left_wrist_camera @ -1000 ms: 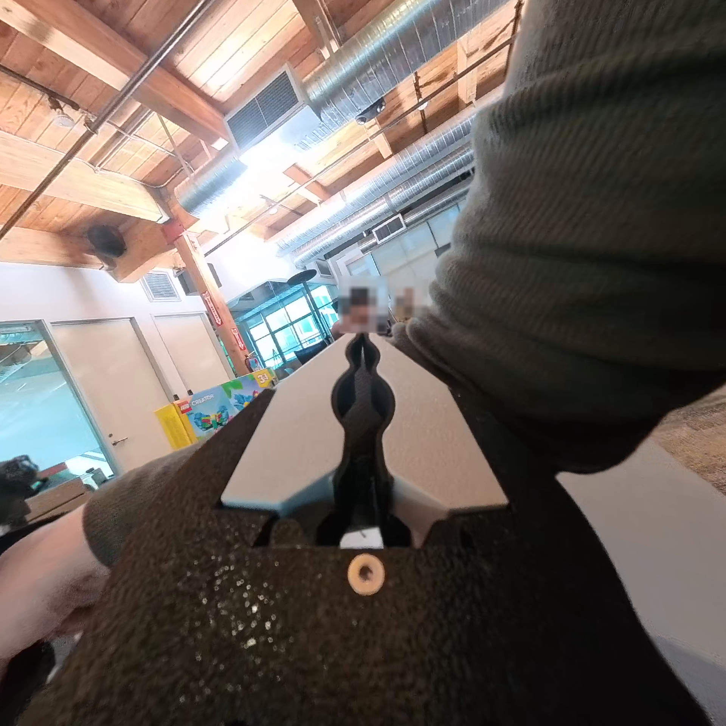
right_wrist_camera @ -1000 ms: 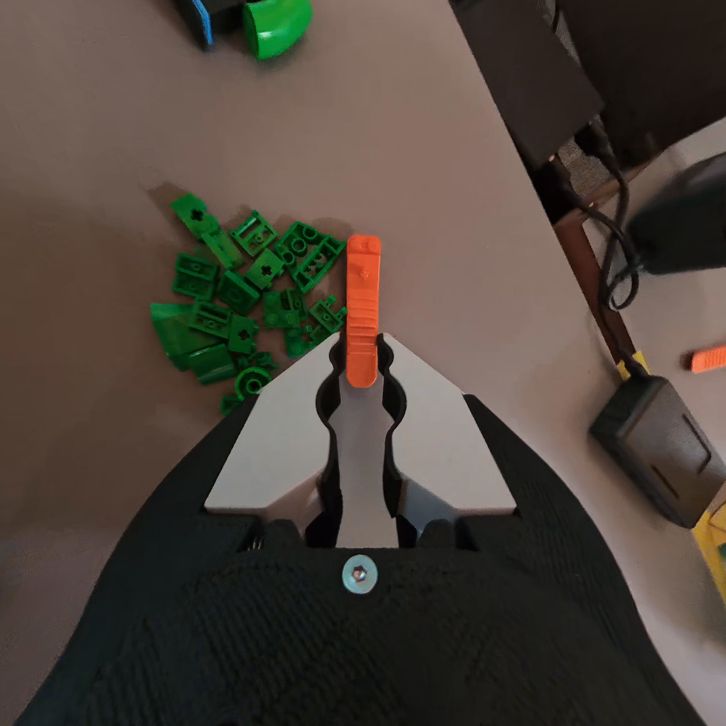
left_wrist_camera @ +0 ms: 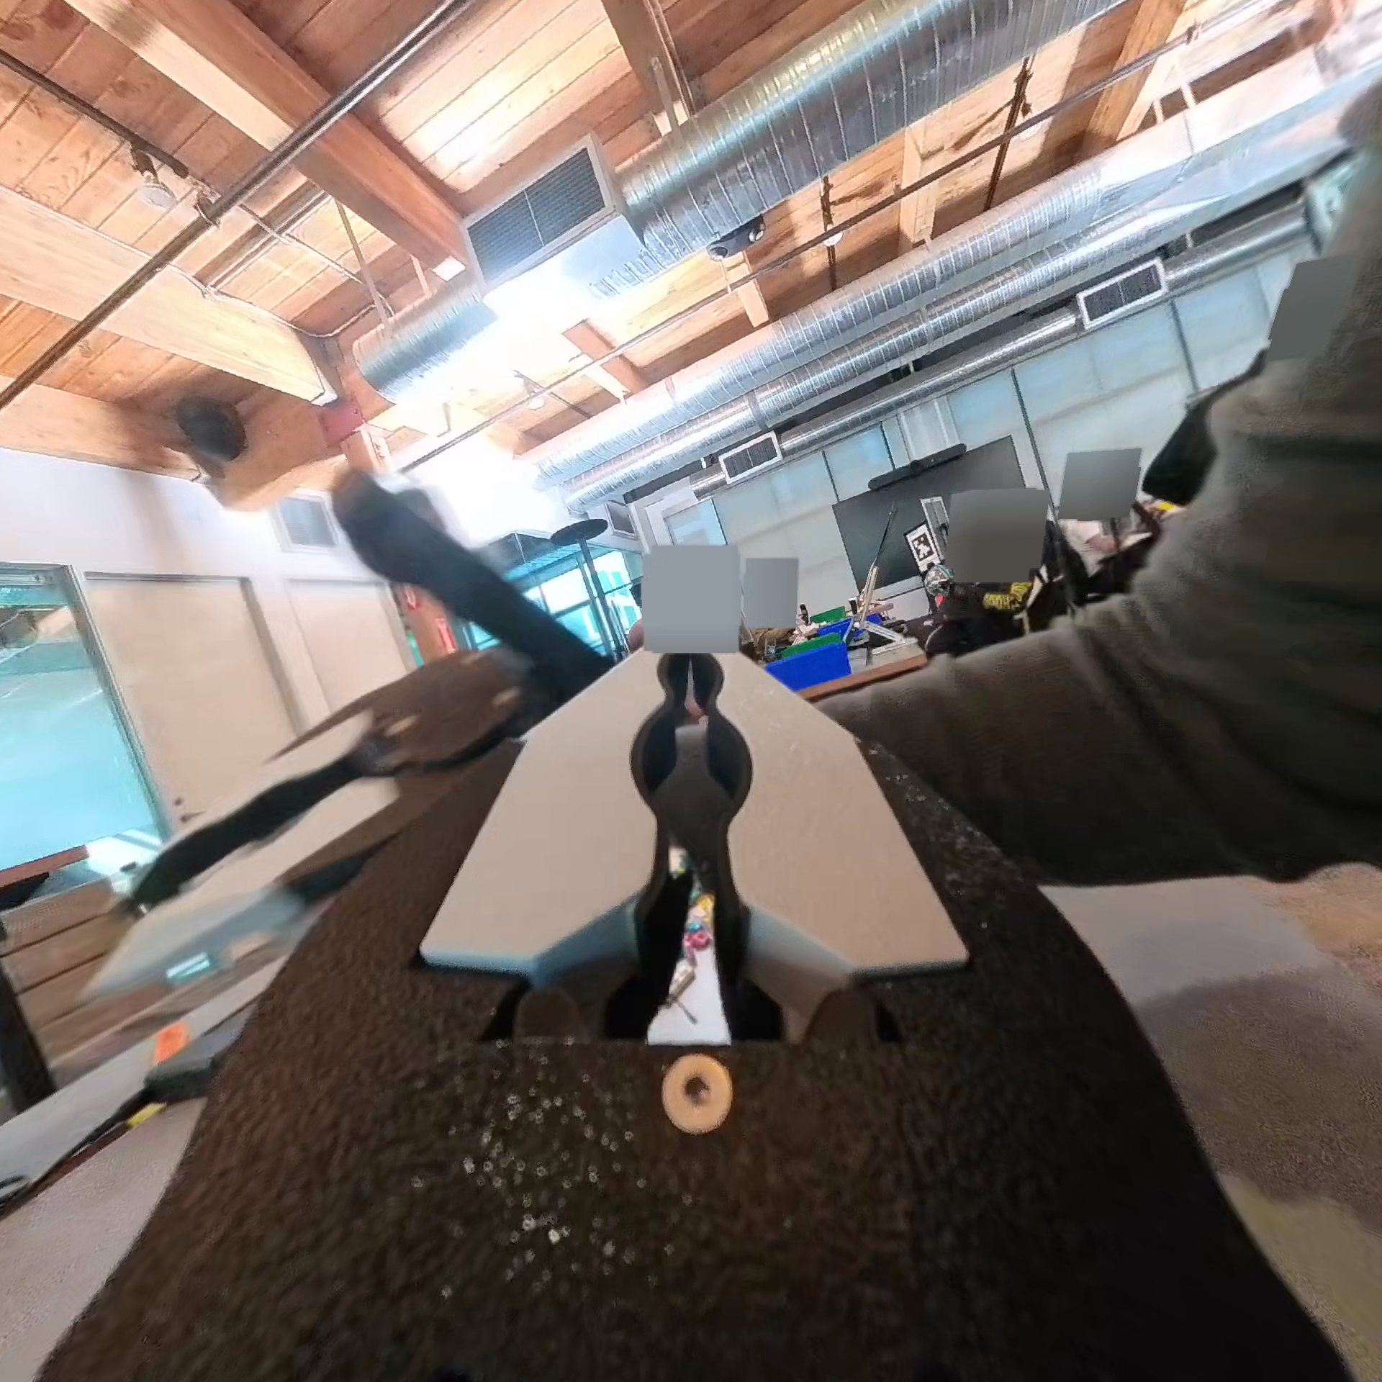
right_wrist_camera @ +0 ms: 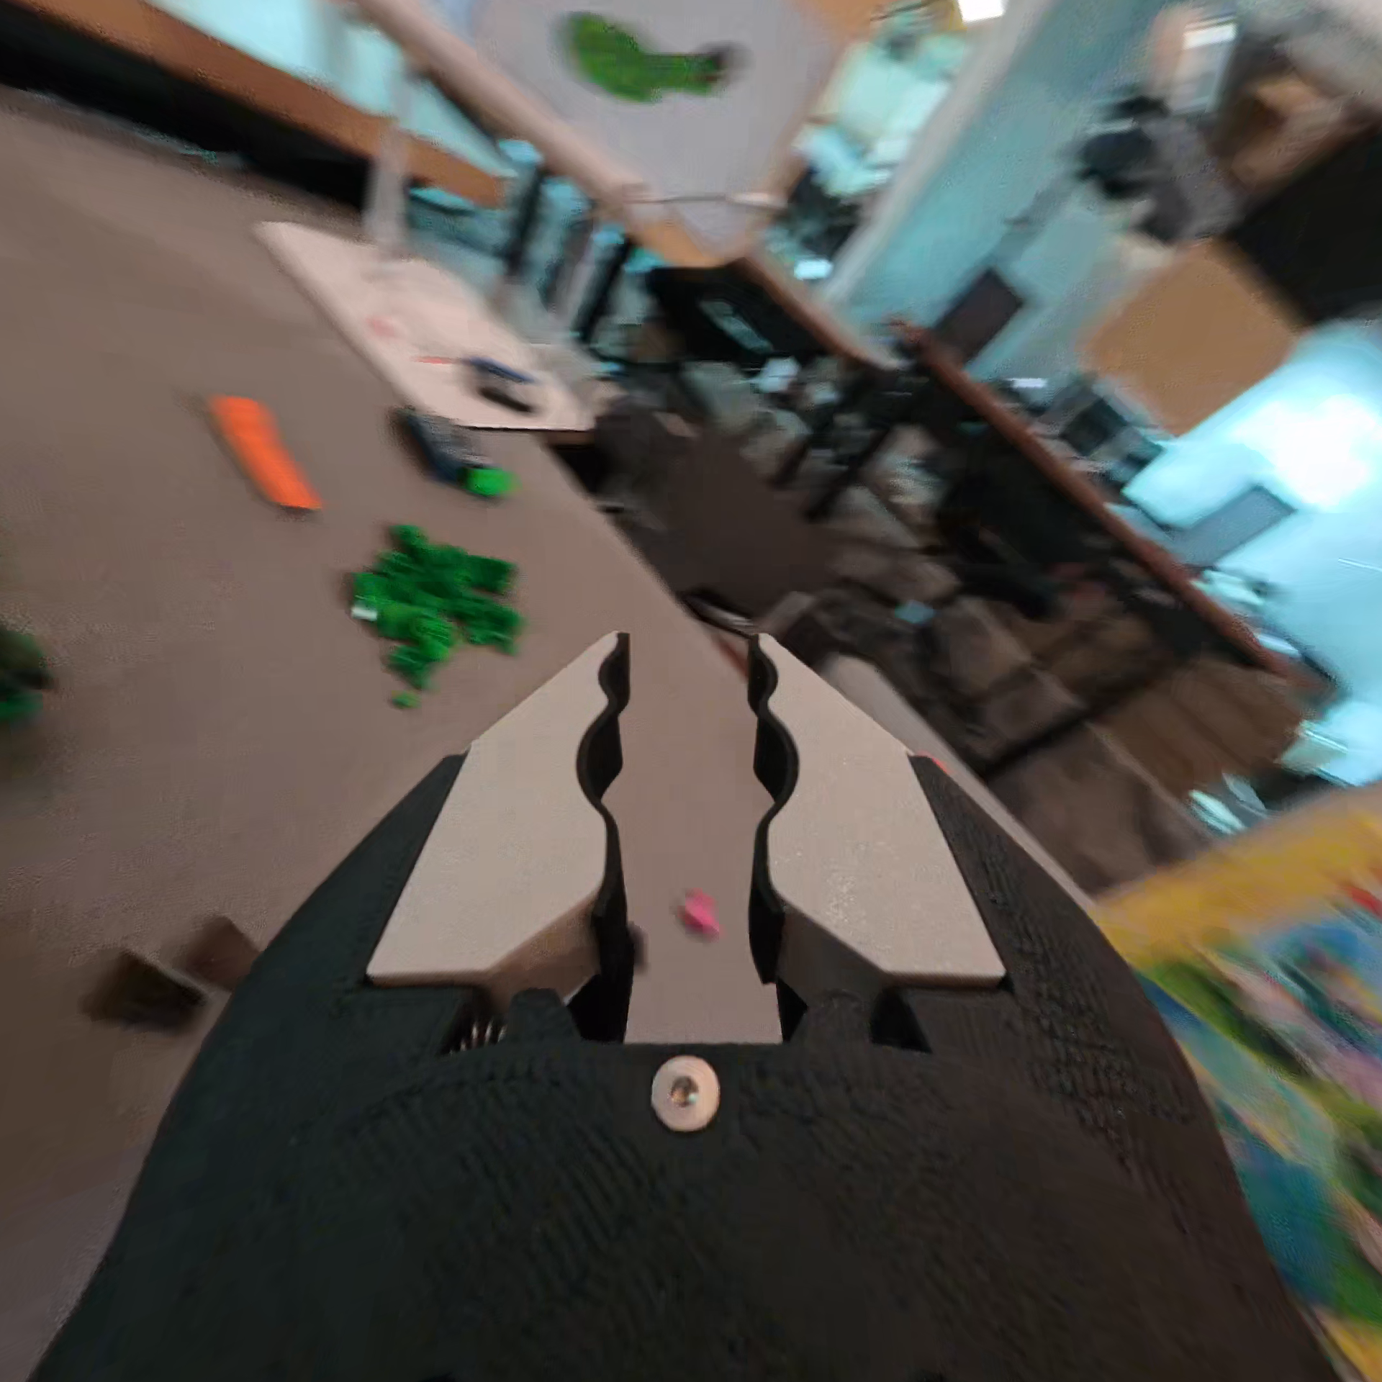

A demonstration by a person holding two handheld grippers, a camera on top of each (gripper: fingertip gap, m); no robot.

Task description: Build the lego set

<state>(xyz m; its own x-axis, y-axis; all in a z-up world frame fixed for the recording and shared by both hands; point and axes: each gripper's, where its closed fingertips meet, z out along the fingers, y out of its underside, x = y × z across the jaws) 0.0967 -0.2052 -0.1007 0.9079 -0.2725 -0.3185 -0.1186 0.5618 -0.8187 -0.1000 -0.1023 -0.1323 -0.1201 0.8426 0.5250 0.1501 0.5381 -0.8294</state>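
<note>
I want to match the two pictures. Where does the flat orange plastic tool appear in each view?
Left wrist view: the flat orange plastic tool is not in it.
Right wrist view: flat orange plastic tool lies upper left on the grey table, beyond the pile of green bricks.
Shared landmark: the right gripper, blurred at left in the left wrist view.

Wood-beam ceiling (left_wrist_camera: 224, 97) w/ silver ducts (left_wrist_camera: 785, 149), bright light; glass partitions (left_wrist_camera: 67, 718); grey tabletop (right_wrist_camera: 149, 374); blurred desks.

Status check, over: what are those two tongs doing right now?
Left tongs shut, empty, raised toward the ceiling. Right tongs open, empty, above the table. Green bricks and orange tool lie untouched. Nothing blocking.
</note>
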